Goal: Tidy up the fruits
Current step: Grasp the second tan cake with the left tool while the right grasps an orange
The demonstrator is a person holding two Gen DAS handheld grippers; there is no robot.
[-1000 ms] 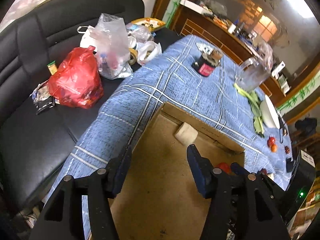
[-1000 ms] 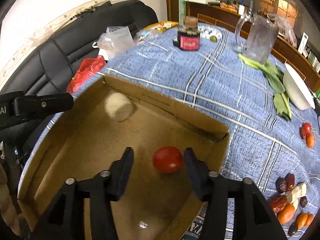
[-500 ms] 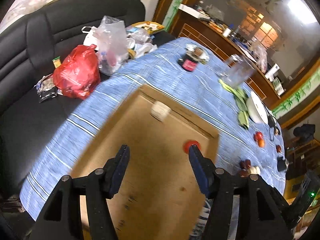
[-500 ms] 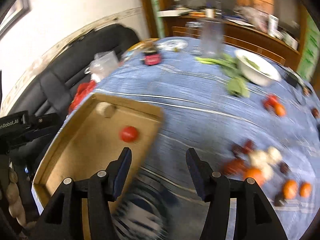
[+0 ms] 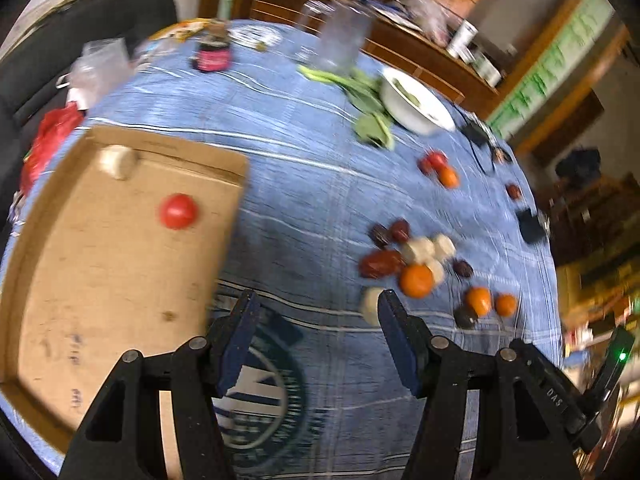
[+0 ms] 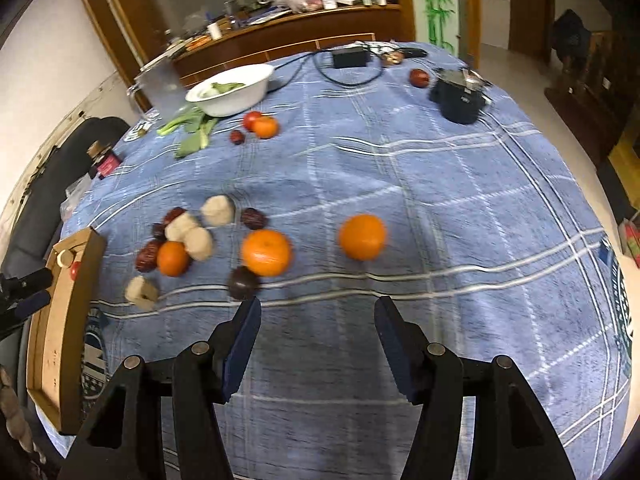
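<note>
A cardboard tray lies at the left on the blue checked cloth and holds a red tomato and a pale lump. Right of it lie loose fruits: oranges, dark red dates, pale pieces and a dark fruit. My left gripper hangs open over the cloth between tray and fruits, with a pale piece just beyond its right finger. My right gripper is open and empty, just short of the oranges.
A white bowl with greens, a glass jug and a dark jar stand at the far side. A black device and an adapter with cable lie far right. A sofa with a red bag is left.
Both grippers swung right, from above the cardboard tray to above the cloth by the loose fruits. The tomato that lay between the right fingers stays in the tray.
</note>
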